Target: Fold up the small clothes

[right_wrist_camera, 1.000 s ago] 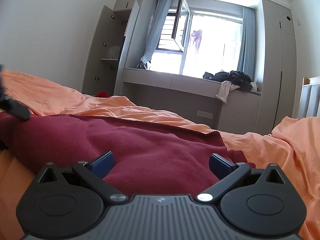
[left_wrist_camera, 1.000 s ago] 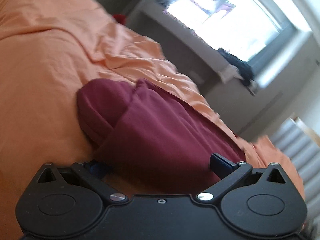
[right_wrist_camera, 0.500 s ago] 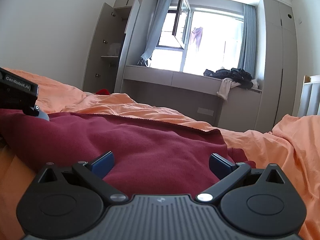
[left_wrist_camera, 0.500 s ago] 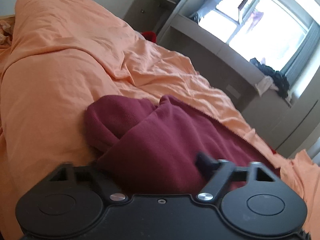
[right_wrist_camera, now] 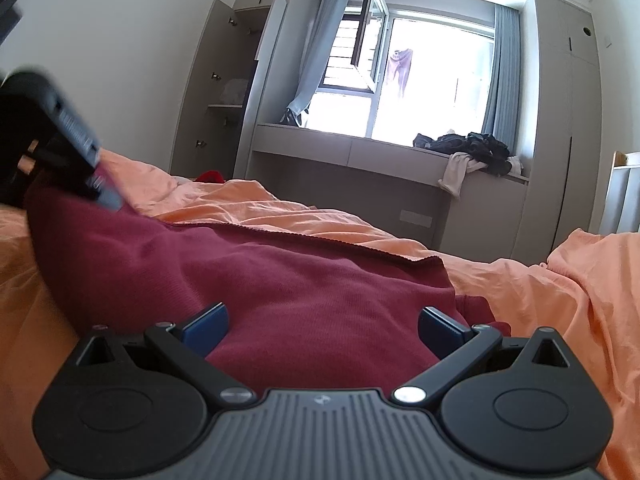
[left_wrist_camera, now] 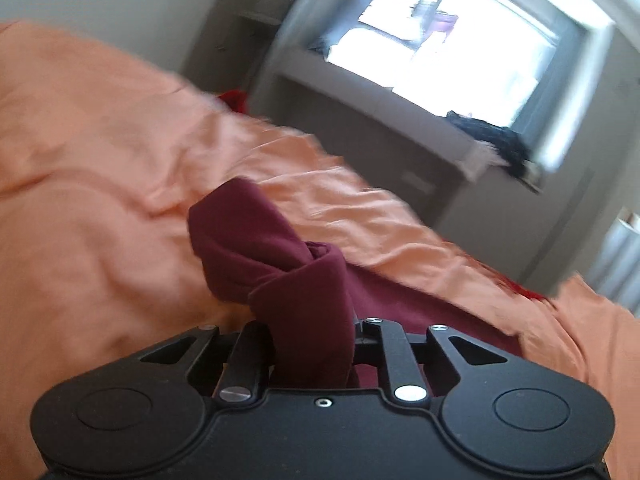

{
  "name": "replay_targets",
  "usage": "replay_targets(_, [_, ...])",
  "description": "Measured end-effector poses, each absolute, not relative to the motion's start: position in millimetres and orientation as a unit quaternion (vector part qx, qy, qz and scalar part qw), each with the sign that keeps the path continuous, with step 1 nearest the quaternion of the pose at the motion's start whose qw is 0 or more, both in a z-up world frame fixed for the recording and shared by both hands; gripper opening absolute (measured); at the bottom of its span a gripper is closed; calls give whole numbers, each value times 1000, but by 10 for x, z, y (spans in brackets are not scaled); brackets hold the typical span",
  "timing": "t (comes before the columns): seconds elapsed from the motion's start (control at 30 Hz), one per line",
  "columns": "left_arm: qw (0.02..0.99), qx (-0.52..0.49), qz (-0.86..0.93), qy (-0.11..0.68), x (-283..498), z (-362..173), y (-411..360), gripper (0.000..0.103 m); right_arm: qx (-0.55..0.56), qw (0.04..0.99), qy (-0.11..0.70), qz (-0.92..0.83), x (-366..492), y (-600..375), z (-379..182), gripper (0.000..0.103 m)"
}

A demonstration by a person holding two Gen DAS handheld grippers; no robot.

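Bedroom scene, everything laid out on a bed with an orange sheet (right_wrist_camera: pixel 560 300), so I'll use the dark red garment (right_wrist_camera: pixel 280 280) as the reference point for everything else.

Closest to the right wrist camera, the right gripper (right_wrist_camera: pixel 322 326) sits low over the near edge of the garment with its jaws spread wide. Its blue pads (right_wrist_camera: pixel 206 326) rest on either side of a stretch of cloth without pinching it. The garment lies mostly flat on the sheet in front of it, with its far hem running across.

At the garment's left end, the left gripper (left_wrist_camera: pixel 312 328) has a bunched-up fold between its jaws, which are closing in on it. Cloth fills the gap and rises out of it in a twisted lump, lifted off the sheet. From the right wrist view the left gripper shows as a dark blurry shape at the garment's raised corner.

Beyond the garment the sheet is rumpled. Past the bed there's a grey window bench (right_wrist_camera: pixel 360 152) with a pile of dark clothes (right_wrist_camera: pixel 472 148) on its right part, and a bright window (right_wrist_camera: pixel 432 76) behind. Left of that, a wardrobe (right_wrist_camera: pixel 228 92) stands open.
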State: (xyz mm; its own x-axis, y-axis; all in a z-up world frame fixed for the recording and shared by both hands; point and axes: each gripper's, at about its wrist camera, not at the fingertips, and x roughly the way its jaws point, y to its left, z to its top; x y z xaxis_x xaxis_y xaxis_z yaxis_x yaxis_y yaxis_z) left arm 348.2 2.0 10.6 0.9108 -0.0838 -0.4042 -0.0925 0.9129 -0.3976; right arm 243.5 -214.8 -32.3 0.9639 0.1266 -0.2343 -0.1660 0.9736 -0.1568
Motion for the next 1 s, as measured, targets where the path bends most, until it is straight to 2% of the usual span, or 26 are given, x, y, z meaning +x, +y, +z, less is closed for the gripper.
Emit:
replay_targets(0.33, [968, -68, -155, 184, 3584, 584, -805, 17, -165, 973, 110, 121, 2149, -2440, -194, 103])
replay_targets(0.6, [951, 6, -239, 197, 3409, 461, -1479, 17, -266, 946, 159, 94, 2083, -2858, -96, 103])
replay_targets(0.83, [945, 98, -246, 193, 3191, 103, -1785, 21, -181, 964, 190, 34, 2171, -3414, -29, 103])
replay_targets(1.0, [938, 145, -252, 189, 3025, -23, -1913, 42, -12, 986, 163, 41, 2249, -3747, 84, 103])
